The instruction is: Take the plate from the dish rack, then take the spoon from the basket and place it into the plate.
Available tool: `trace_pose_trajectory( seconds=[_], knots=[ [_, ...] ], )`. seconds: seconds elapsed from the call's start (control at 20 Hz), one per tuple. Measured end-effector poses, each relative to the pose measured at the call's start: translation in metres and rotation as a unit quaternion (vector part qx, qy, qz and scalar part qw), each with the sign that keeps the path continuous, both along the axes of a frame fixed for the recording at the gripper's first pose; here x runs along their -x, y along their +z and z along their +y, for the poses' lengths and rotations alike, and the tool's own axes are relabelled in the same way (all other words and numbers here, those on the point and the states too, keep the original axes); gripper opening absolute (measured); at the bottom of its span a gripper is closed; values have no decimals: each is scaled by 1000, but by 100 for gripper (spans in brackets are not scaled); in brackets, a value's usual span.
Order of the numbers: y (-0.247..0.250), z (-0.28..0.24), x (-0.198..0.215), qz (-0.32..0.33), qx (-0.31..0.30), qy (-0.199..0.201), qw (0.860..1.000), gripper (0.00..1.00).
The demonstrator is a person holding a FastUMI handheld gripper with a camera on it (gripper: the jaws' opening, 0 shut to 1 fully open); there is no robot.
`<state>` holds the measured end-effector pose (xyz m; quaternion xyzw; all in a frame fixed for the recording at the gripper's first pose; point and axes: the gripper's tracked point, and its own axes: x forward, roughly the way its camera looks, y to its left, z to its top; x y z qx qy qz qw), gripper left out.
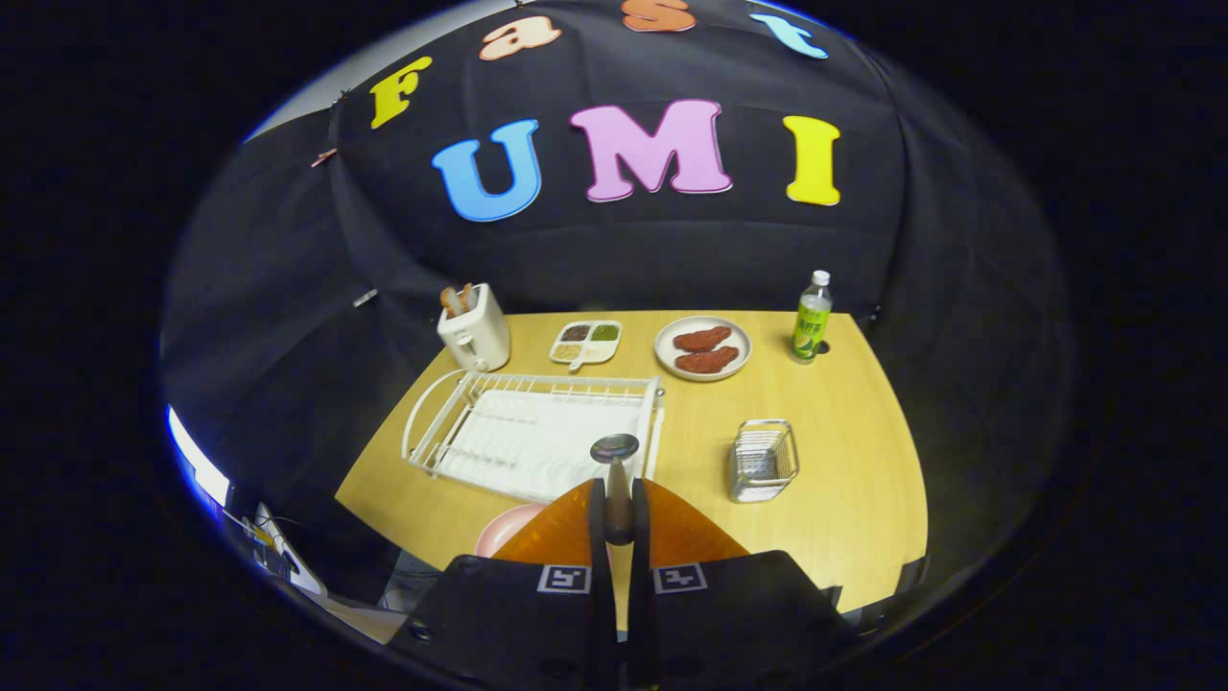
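- The gripper (pixel 619 509) is clenched on the spoon (pixel 615 470): both fingers press on the handle, and the bowl of the spoon stands up just ahead of the tips.
- The spoon is held in the air above the near part of the bench (pixel 844 480), so it is already out of the basket (pixel 763 461).
- The basket stands to the right of the gripper, apart from it; I see nothing left inside (the wires make that hard to tell for sure).
- The rack (pixel 532 432) lies left and beyond the fingers; no plate stands in it as far as I can see.
- A pink plate (pixel 508 528) lies on the near bench, just left of the fingers and mostly hidden behind them; I take this for the plate taken from the rack.
- Judged so, the first step is done and the spoon is picked up; what is left is to bring the spoon over the pink plate, lower it and let go.
- At the far side stand a toaster (pixel 475 331), a small tray (pixel 586 343), a white plate with two reddish pieces (pixel 703 347) and a bottle (pixel 812 317); none of these belongs to the task.
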<state>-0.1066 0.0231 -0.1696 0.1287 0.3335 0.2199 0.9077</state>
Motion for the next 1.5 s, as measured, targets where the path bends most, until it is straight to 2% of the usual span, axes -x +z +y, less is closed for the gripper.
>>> trace_pose_trajectory(
  seconds=[0.1,0.45,0.75,0.95,1.2,1.5],
  knots=[
    [-16,29,22,15,6,32,999,9],
    [-92,95,67,64,24,106,992,9],
    [-126,141,74,62,23,156,986,9],
    [-137,143,75,64,38,165,984,9],
    [-149,129,72,68,71,153,983,26],
    [-148,123,68,71,75,133,986,69]
  ],
)
